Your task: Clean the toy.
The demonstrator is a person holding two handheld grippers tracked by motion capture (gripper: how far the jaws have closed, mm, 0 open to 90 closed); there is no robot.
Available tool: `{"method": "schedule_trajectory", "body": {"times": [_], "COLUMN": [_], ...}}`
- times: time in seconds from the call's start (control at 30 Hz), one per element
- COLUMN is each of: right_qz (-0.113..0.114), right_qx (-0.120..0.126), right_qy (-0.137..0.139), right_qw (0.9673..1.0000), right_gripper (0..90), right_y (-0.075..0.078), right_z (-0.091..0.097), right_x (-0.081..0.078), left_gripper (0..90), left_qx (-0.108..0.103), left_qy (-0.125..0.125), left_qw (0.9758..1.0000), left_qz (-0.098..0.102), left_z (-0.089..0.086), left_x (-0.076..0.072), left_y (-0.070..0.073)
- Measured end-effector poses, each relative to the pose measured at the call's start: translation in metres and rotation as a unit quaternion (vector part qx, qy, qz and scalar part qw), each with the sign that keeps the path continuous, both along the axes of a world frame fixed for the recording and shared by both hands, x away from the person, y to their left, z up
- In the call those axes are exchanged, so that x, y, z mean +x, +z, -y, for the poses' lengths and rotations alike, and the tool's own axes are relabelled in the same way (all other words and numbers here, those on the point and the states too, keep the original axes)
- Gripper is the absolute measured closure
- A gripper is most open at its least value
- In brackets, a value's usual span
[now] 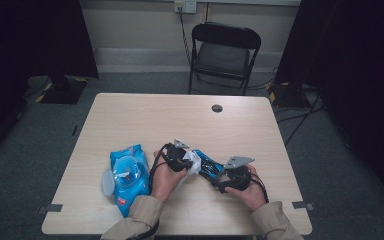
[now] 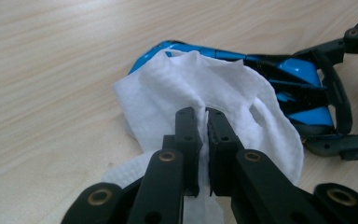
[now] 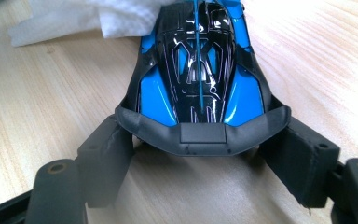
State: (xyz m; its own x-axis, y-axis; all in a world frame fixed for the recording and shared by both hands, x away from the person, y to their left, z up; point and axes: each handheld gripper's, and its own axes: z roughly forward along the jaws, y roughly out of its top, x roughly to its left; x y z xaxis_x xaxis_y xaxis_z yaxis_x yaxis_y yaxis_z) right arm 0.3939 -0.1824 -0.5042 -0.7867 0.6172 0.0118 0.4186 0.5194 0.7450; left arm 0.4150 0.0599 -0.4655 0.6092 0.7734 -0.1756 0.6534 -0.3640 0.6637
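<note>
Glossy blue-and-black plastic toy car (image 1: 209, 167), lower centre of the table (image 1: 145, 120), long axis running between the grippers: right gripper (image 3: 200, 154), jaws wide, clamps its rear wing, left gripper (image 2: 203, 122) pinches a white embossed wipe (image 2: 168, 88) shut at its far end.

Left gripper (image 1: 189, 161) jaws pinched nearly together, right gripper (image 1: 219, 176) jaws spread wide, both forearms low, hands angled inward.

Blue-and-black toy car (image 3: 198, 70), white wipe (image 2: 205, 88), pale woodgrain table (image 1: 145, 115)
</note>
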Motion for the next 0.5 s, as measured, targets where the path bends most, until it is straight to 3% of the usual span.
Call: {"method": "schedule_trajectory", "body": {"times": [0.5], "right_qz": [0.0], "right_qx": [0.0], "right_qy": [0.0], "right_qw": [1.0], "right_gripper": [25.7], "right_y": [0.0], "right_z": [0.0], "right_x": [0.0], "left_gripper": [84.9], "left_qx": [0.014], "left_qy": [-0.025], "left_qw": [0.9993], "left_qz": [-0.023], "left_z": [0.013], "left_x": [-0.015], "left_y": [-0.014]}}
